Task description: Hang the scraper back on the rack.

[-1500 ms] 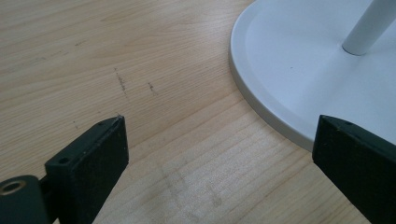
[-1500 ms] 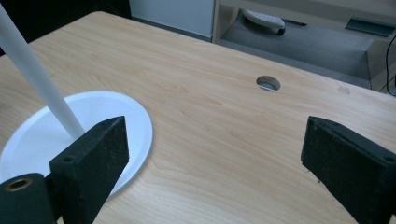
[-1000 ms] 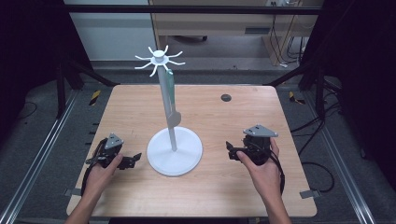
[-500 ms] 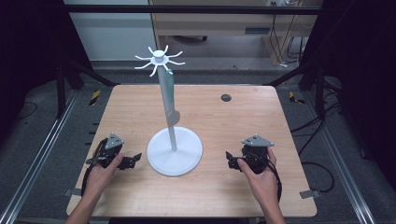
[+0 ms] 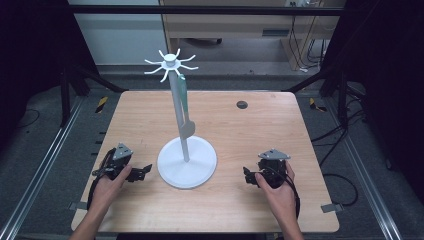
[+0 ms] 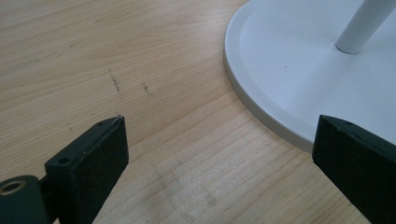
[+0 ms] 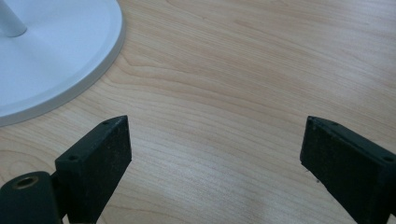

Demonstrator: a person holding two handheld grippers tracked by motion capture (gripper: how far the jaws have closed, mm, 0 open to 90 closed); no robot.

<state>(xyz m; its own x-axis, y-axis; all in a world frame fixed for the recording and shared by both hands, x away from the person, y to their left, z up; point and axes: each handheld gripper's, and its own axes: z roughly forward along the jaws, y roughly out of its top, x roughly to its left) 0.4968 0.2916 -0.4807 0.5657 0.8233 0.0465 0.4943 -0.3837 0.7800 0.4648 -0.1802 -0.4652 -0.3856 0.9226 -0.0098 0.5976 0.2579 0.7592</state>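
Looking down in the high view, a white stand (image 5: pixel 187 161) sits mid-table (image 5: pixel 250 120) with a spoked top and a greenish strip (image 5: pixel 183 97) hanging down its pole, left gripper (image 5: pixel 138 172) just beside the base on the left, right gripper (image 5: pixel 248 175) near it on the right, each in a hand, small dark disc (image 5: pixel 242 104) far back. Left gripper view: jaws wide apart, nothing between, stand base (image 6: pixel 299 79) at upper right over bare wood. Right gripper view: jaws spread too, nothing held, base (image 7: pixel 56 60) at upper left
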